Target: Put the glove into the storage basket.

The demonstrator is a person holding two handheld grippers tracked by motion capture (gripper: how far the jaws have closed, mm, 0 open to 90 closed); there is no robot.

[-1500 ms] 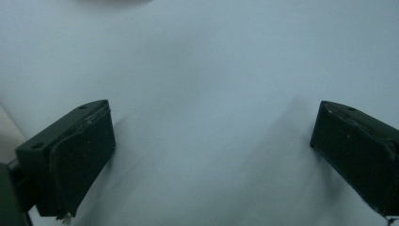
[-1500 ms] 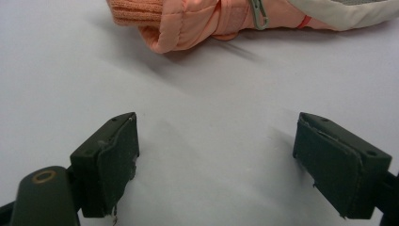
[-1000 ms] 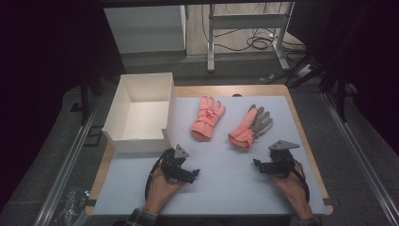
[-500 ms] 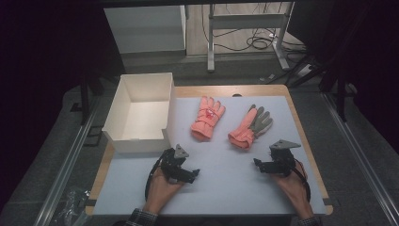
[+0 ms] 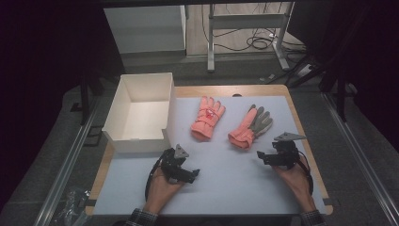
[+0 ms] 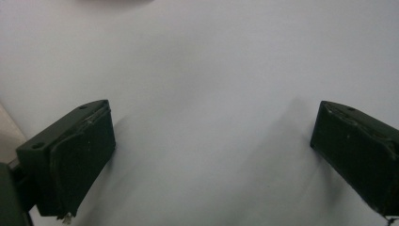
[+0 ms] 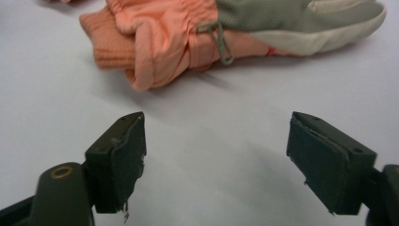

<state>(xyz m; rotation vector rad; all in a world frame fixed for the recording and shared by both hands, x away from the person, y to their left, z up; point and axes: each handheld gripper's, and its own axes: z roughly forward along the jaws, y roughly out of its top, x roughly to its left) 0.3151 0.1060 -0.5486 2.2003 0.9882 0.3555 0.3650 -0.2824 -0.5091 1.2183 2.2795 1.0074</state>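
Right gripper view: right tool (image 7: 214, 157), spread with nothing between, faces nearby glove (image 7: 197, 37).

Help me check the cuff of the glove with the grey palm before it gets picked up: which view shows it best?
The right gripper view: the glove with the grey palm lies close ahead of the open right gripper, its ribbed cuff and cord loop sharp. The high view shows that glove whole but small, cuff toward the person. The left gripper view looks at bare white table.

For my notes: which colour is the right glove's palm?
Grey palm, best in the right gripper view.
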